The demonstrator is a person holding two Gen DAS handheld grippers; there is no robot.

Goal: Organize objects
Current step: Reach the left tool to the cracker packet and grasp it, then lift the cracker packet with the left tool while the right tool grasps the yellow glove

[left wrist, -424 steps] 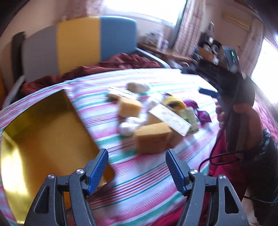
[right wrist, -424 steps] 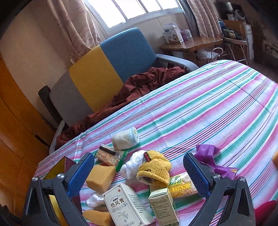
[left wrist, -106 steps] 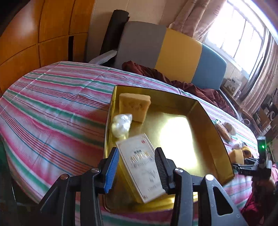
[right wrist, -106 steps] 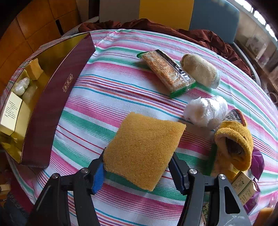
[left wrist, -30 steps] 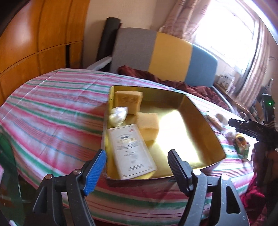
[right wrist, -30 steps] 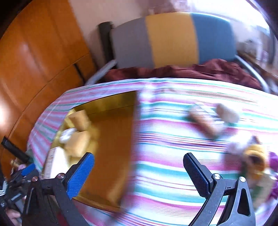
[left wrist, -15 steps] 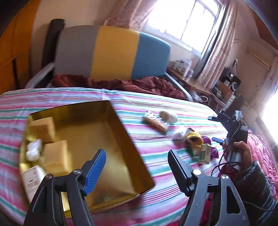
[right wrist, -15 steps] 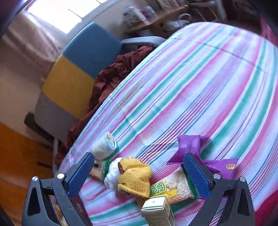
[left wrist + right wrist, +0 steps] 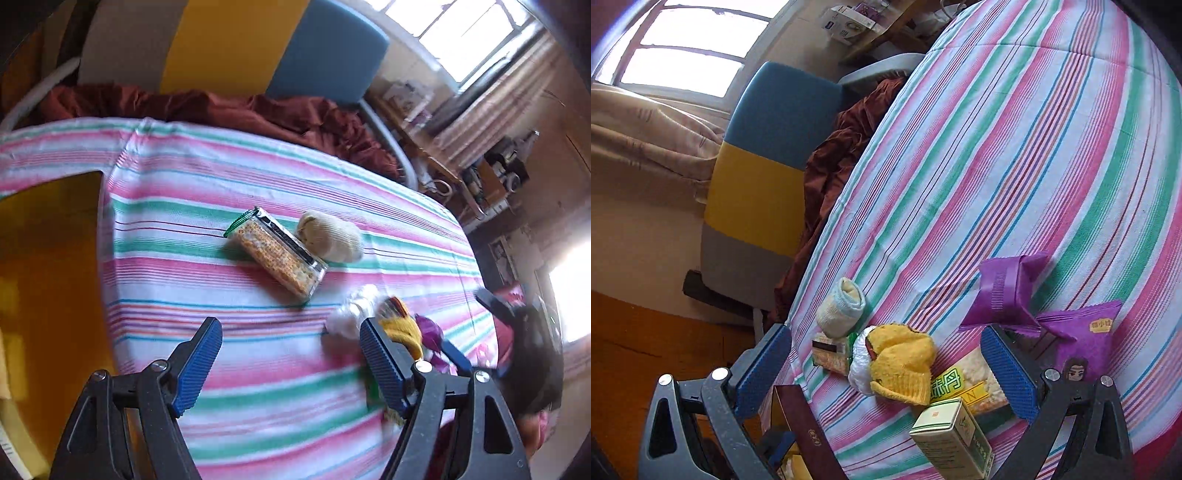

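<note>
Swung away from the gold tray (image 9: 48,258), the left hand-held gripper (image 9: 291,358), jaws just widened and empty, hovers over the table (image 9: 258,406); the cracker pack (image 9: 277,254) lies just beyond its fingertips.

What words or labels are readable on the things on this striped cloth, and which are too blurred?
"丹" and, cut off, "AN": clear snack bag.
Small yellow label, characters too small to read: purple packet.
Print on the green-and-cream box: too small.
Gold mark on the maroon box wall: unreadable.
Cracker pack: nothing legible.
</note>
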